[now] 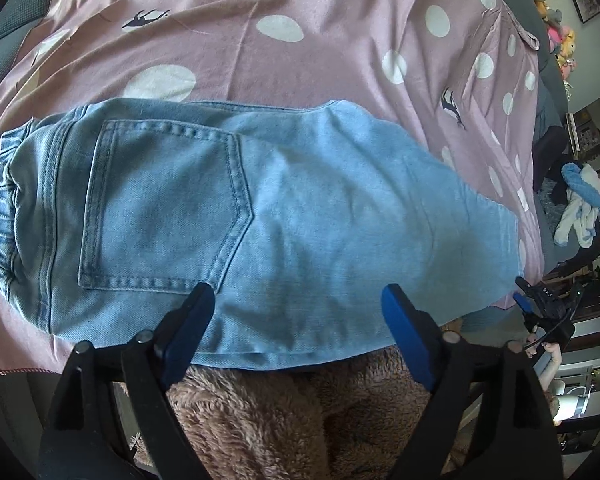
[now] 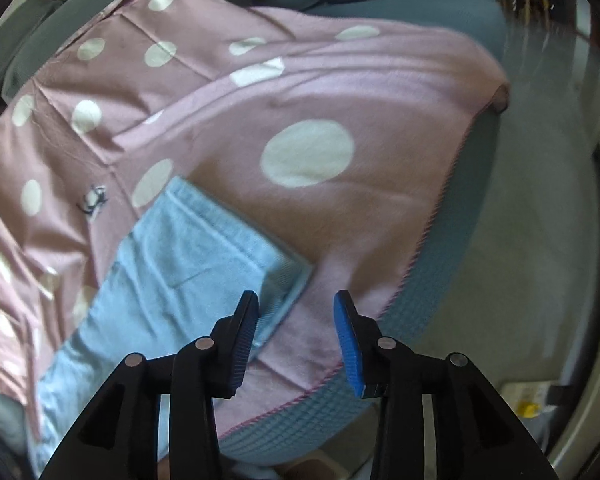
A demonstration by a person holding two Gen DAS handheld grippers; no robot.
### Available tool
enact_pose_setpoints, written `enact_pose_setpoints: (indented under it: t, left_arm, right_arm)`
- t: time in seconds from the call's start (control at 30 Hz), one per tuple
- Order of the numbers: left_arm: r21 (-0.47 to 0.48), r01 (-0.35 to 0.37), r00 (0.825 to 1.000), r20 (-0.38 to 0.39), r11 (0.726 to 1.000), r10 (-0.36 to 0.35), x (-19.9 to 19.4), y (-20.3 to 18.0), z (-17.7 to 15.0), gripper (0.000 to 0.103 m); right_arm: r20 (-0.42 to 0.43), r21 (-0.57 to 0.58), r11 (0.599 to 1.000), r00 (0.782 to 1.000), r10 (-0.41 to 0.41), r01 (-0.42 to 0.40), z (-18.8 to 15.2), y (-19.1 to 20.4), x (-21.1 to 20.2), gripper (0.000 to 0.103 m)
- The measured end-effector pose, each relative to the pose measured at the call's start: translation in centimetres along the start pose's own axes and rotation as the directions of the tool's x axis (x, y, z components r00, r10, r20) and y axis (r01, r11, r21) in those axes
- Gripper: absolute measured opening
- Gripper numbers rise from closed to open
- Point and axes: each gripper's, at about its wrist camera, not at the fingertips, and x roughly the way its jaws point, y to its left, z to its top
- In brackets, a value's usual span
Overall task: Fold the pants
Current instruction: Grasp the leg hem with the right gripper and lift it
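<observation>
Light blue denim pants (image 1: 236, 216) lie folded on a pink sheet with white dots (image 1: 300, 40), back pocket up, elastic waistband at the left. My left gripper (image 1: 298, 308) is open and empty, hovering over the near edge of the pants. The right gripper shows small at the far right of the left wrist view (image 1: 540, 304). In the right wrist view the pants (image 2: 188, 264) lie at the lower left. My right gripper (image 2: 296, 320) is open and empty, above the sheet just past the folded end of the pants.
The pink sheet (image 2: 340, 100) covers a grey-blue quilted mattress (image 2: 440, 280) whose edge runs along the right. A brown fuzzy blanket (image 1: 300, 420) lies below my left gripper. Stuffed toys (image 1: 556, 28) and clothes (image 1: 580, 196) sit beyond the right edge of the bed.
</observation>
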Motion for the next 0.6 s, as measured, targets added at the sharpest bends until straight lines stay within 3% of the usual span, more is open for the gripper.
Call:
enact_pose_setpoints:
  t: [0.03,0.2,0.23,0.27,0.4,0.5,0.6]
  left_arm:
    - [0.001,0.003,1.0,-0.001,1.0,-0.003,0.0,-0.1,0.0,0.086]
    - [-0.012,0.004,1.0,-0.006,1.0,-0.004,-0.3,0.1,-0.2,0.086]
    - [-0.018,0.005,1.0,-0.003,1.0,-0.005,-0.3,0.2,-0.3,0.086]
    - [-0.026,0.006,1.0,-0.001,1.0,-0.006,-0.4,0.4,-0.3,0.086]
    - [-0.058,0.008,1.0,0.022,0.998,-0.007,-1.2,1.3,-0.5,0.086]
    - [-0.073,0.008,0.999,0.034,0.997,-0.006,-1.7,1.7,-0.5,0.086]
    - [-0.087,0.014,0.999,0.051,0.996,-0.009,-2.1,1.9,-0.5,0.086]
  right_arm:
    - [-0.019,0.01,0.999,0.999,0.037,-0.037,-0.1,0.0,0.7,0.038]
    - [0.021,0.014,0.998,0.997,0.068,-0.069,0.7,0.7,1.3,0.04]
    - [0.029,0.022,0.997,0.997,0.078,-0.079,0.9,0.7,1.4,0.036]
    - [0.039,0.041,0.996,0.997,0.072,-0.073,1.1,0.7,1.4,0.02]
    - [0.078,0.024,0.995,0.993,0.092,-0.094,1.7,2.1,-0.3,0.015]
    - [0.126,-0.099,0.977,0.972,0.2,-0.189,1.7,5.8,-3.6,0.015]
    - [0.093,-0.223,0.916,0.928,0.36,-0.333,1.2,10.6,-6.5,0.015]
